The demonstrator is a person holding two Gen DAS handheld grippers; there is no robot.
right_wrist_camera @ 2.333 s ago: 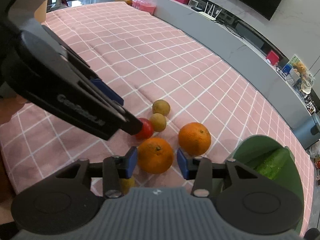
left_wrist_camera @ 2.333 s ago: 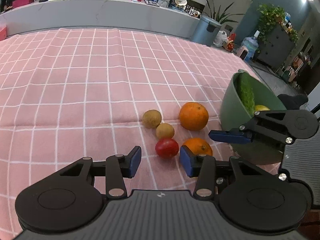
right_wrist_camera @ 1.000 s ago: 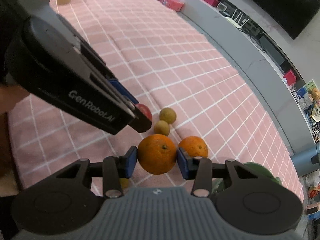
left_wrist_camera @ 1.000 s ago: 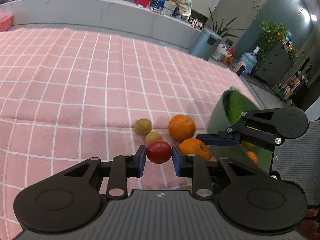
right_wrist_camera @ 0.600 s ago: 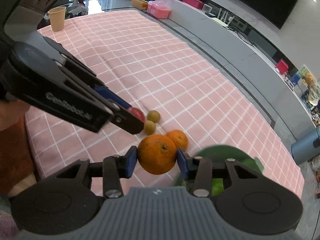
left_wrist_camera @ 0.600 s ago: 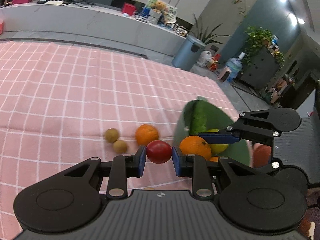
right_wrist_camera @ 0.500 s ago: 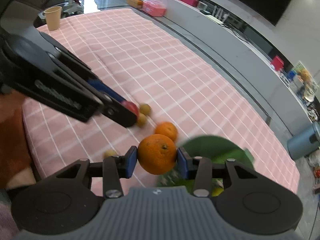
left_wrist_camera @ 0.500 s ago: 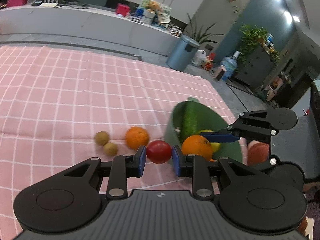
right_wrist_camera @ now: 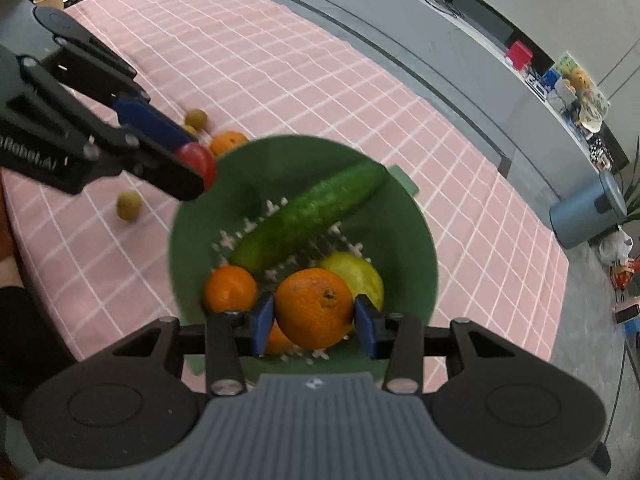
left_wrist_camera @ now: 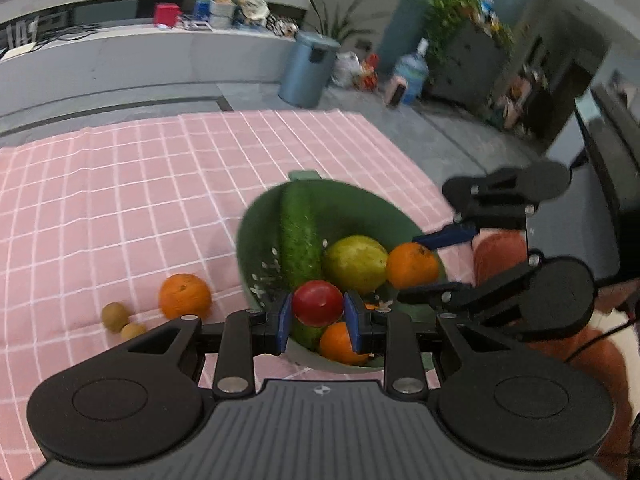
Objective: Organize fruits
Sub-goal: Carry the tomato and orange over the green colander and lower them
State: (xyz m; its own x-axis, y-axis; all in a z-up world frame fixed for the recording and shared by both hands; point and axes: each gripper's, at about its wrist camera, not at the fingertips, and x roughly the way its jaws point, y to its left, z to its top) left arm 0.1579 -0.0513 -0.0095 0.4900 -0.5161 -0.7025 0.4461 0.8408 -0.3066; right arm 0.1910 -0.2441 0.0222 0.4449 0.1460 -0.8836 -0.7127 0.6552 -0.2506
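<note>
Gripping a small red fruit (left_wrist_camera: 317, 302), the left gripper (left_wrist_camera: 316, 318) holds it between its blue pads just above the near rim of the green bowl (left_wrist_camera: 256, 216); the right gripper (right_wrist_camera: 315, 322) is clamped on an orange (right_wrist_camera: 314, 307) and hangs over the bowl's inside. Both fruits are held across their widest part, which looks the surest place on round things.

The red fruit has a smooth, glossy skin, so it is probably light, a little slippery and easily bruised; a gentle squeeze should be enough. The orange looks heavier and firmer, with a pebbled rind that gives the pads better purchase.

In the bowl already lie a cucumber (right_wrist_camera: 304, 216) set slantwise, a yellow-green fruit (right_wrist_camera: 360, 272) and a second orange (right_wrist_camera: 230, 288), with another orange partly hidden behind the right gripper. Open floor shows mostly on the far side beyond the cucumber, so a release from low down seems wiser than a drop onto hard neighbours.

The two grippers stand close over one bowl, and a knock between them or against the rim is the likely hazard. The bowl also sits near the edge of the pink checked cloth (left_wrist_camera: 120, 184). Left on the cloth are one orange (left_wrist_camera: 185, 296) and two small brown fruits (left_wrist_camera: 115, 316), just beside each other, with wide bare cloth beyond them.
</note>
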